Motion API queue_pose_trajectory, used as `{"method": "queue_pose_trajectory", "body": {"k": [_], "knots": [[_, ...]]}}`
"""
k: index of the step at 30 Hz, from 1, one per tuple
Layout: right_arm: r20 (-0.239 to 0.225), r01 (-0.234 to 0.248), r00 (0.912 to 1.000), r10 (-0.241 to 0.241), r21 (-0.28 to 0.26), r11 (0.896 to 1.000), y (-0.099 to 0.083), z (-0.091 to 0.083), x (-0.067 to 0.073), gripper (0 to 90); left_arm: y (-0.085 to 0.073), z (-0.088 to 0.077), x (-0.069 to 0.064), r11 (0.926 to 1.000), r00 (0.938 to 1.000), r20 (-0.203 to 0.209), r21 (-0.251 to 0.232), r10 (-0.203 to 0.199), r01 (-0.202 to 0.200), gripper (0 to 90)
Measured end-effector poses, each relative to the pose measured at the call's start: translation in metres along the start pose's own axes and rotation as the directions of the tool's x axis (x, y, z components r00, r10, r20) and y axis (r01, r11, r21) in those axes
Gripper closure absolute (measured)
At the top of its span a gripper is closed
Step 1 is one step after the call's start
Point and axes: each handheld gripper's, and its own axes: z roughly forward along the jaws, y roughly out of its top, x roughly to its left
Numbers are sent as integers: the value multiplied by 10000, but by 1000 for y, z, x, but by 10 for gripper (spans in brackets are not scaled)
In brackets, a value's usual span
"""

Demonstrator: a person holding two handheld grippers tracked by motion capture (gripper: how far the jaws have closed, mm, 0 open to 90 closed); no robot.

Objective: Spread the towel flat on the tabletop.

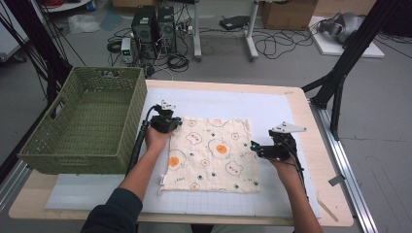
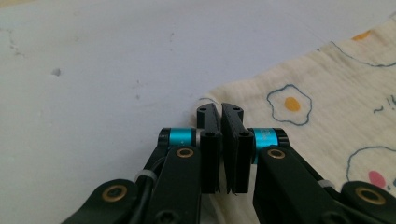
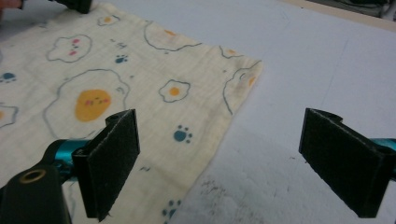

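forearms enter from the near edge of the tabletop (image 1: 301, 102), one dark-sleeved at the left, each hand carrying a gripper. cloth (image 1: 214, 153) (cream, printed with fried eggs, paw prints and small faces) lies flat on the white gridded mat (image 1: 272, 104) near the middle of the tabletop, roughly square, its edges about parallel to the mat's edges.

left gripper (image 1: 176, 123) sits at the cloth's far left corner. in the left gripper view its jaws stand nearly together, pinched on the very corner of the cloth (image 2: 299, 116); the fabric edge curls up just past the pad tips. bare mat (image 2: 93, 70) lies left of the jaws, cloth to their right.

right gripper (image 1: 253, 145) is at the cloth's right edge, about halfway along it, pointing left toward the fabric. in the right gripper view its jaws are spread wide, nothing between the pads: one pad hangs over the printed cloth (image 3: 116, 88), the other over bare mat (image 3: 327, 60), the cloth's edge running between them. whether the pads touch the surface i cannot tell.

green woven basket (image 1: 87, 121) stands at the left edge of the tabletop, well apart from the cloth's right side, just beside the left gripper.
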Motion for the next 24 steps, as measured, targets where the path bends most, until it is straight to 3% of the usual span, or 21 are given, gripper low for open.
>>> {"method": "queue_pose_trajectory", "body": {"k": [2,5,6,8,11,13,16,20,22,24], "knots": [[-14,-70,10000,70,61,10000,4,6,-2,117,0,-1,1,9999,9999,63,-13,-129,129,856],[12,-147,9999,146,556,9983,22,34,-10,119,-1,-2,3,9991,9990,179,-107,-397,399,856],[165,-93,9998,80,811,9967,26,42,-12,141,-1,-2,3,9991,9990,179,-107,-397,399,856],[256,-53,9997,33,780,9969,31,53,-14,221,-1,-2,3,9984,9982,260,-168,-544,549,856],[337,-160,9993,131,867,9961,34,63,-16,253,-1,-3,2,9989,9988,268,-224,-407,413,856],[308,-411,9988,378,1146,9926,33,77,-18,321,0,-5,3,9988,9988,298,-279,-392,400,856],[320,-521,9984,475,1646,9850,33,89,-18,362,0,-6,2,9979,9978,332,-251,-582,591,856],[337,-783,9967,739,1580,9843,35,98,-19,431,0,-9,3,9956,9946,443,-72,-934,938,857],[431,-567,9978,502,1637,9849,37,101,-18,477,1,-9,3,9947,9934,520,-97,-1021,1027,857],[445,-688,9971,621,1693,9832,38,102,-19,530,1,-10,4,9932,9918,561,-125,-1150,1159,856]]}}
